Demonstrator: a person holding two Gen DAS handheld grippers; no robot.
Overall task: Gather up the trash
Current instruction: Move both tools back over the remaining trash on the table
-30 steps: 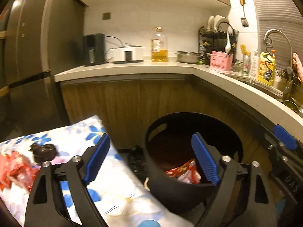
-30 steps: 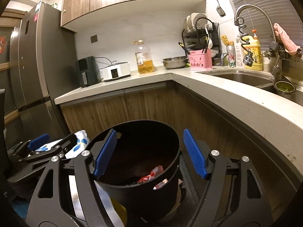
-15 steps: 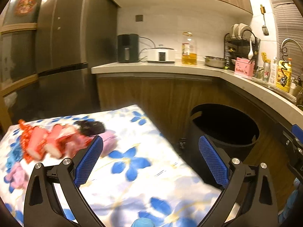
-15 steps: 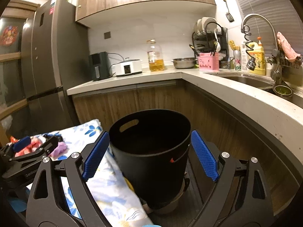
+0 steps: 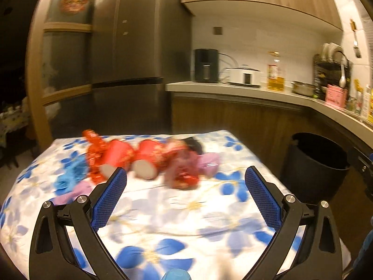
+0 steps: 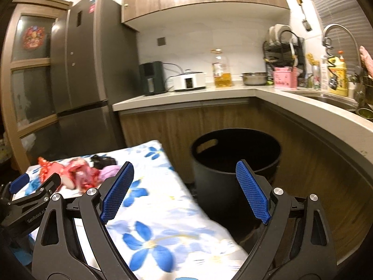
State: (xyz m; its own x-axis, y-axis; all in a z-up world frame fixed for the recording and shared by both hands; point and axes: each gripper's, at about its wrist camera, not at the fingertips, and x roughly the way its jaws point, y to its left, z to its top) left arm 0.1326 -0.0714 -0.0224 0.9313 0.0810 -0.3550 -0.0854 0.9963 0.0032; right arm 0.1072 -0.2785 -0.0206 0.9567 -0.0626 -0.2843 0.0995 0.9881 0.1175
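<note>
A pile of trash lies on the flowered tablecloth (image 5: 177, 214): red paper cups (image 5: 121, 157), a red wrapper (image 5: 184, 175), a black scrap (image 5: 194, 145), a purple scrap (image 5: 209, 162) and a blue scrap (image 5: 70, 175). My left gripper (image 5: 185, 192) is open and empty, just short of the pile. A black bin (image 6: 235, 156) stands on the floor right of the table. My right gripper (image 6: 184, 193) is open and empty, between table edge and bin. The pile (image 6: 77, 172) and left gripper's arm (image 6: 30, 200) show in the right wrist view.
A grey fridge (image 6: 91, 77) stands behind the table. An L-shaped counter (image 6: 303, 107) carries an oil bottle (image 6: 221, 68), a cooker (image 6: 188, 81), a dish rack (image 6: 284, 53) and a sink tap (image 6: 338, 32). The bin also shows in the left wrist view (image 5: 314, 165).
My left gripper swung left from over the bin to face the trash pile on the table. My right gripper pulled back and up from the bin. Both stayed open.
</note>
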